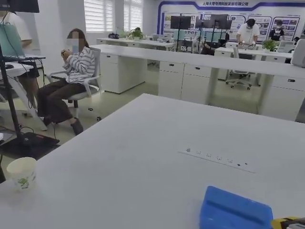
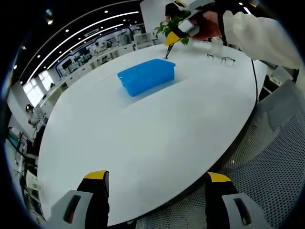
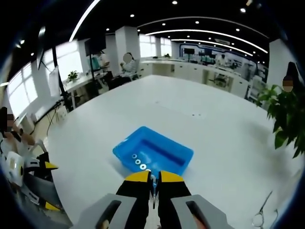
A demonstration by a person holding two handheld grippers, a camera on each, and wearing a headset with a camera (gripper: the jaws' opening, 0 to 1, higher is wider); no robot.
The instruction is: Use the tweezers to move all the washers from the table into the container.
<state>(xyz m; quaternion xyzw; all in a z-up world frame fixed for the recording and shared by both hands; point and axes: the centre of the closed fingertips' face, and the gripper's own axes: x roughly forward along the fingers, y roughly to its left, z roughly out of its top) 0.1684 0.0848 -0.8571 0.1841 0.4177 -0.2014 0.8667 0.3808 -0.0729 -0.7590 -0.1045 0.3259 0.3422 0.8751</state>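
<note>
My right tongs (image 3: 152, 177) are closed down to a sliver, and pinched between the yellow tips are the tweezers (image 3: 152, 188), a thin metal strip pointing straight ahead. They hang over the near rim of the container (image 3: 164, 151), a shallow blue tray on the white table (image 3: 95, 129). Three washers (image 3: 138, 161) lie in a short row on its floor, close to the near wall.

In the left gripper view, the right tongs (image 2: 170, 40) come down from my hand in a white sleeve. The tweezers' tip reaches the far corner of the container (image 2: 145, 76); I cannot tell whether it touches the rim.

My left tongs (image 2: 156, 177) are spread wide with nothing between the jaws. They are held low at the edge of the table (image 2: 143, 138), well apart from the container. In the right gripper view they (image 3: 50, 186) sit off to the left, past the table's edge.

Beyond the container lie a pair of glasses (image 2: 221, 58), and a plant (image 2: 167, 26) stands behind them.

In the head view the container (image 1: 233, 210) sits at the bottom right, with a yellow-and-black bit of one of my tongs just beside it; I cannot say which. A socket strip (image 1: 217, 159) is set into the table, and a paper cup (image 1: 21, 171) stands at its left edge. Across the aisle a person (image 1: 71, 81) sits in a chair (image 1: 93, 86).
</note>
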